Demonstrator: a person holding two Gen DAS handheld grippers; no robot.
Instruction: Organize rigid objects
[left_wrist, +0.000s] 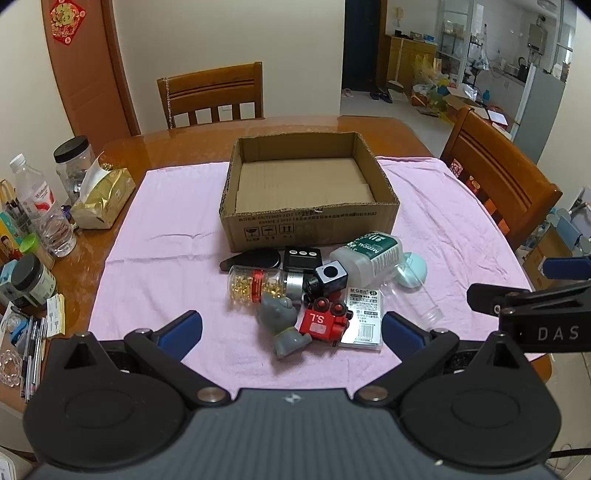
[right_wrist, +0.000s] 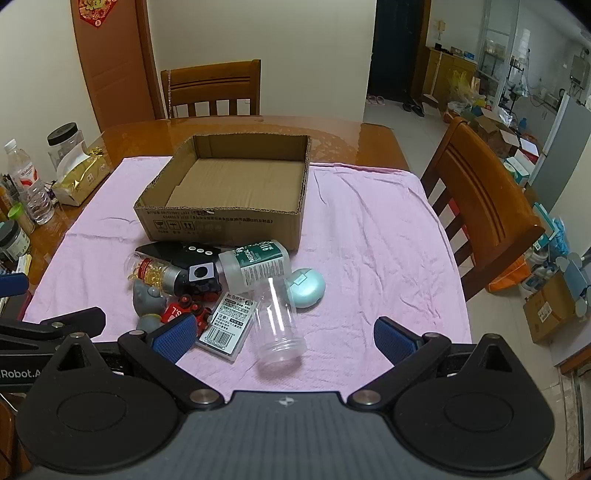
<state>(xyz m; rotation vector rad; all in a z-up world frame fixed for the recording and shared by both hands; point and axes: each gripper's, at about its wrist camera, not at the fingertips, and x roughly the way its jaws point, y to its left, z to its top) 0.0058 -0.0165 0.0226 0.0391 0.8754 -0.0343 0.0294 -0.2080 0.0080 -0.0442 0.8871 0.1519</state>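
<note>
Both my tools hang above the near edge of the pink cloth (left_wrist: 166, 229) on the surface. Left tool (left_wrist: 291, 328) spread wide, gripping nothing. Right tool (right_wrist: 284, 334) likewise spread, empty. Cardboard box (left_wrist: 310, 225) sits open and empty mid-cloth. Clutter piled just in front of it: capsule bottle (left_wrist: 256, 282), grey figurine (left_wrist: 284, 325), red toy train (left_wrist: 325, 323), green-labelled bottle (left_wrist: 367, 253), clear jar (right_wrist: 280, 325) lying on its side, mint case (right_wrist: 306, 288).
</note>
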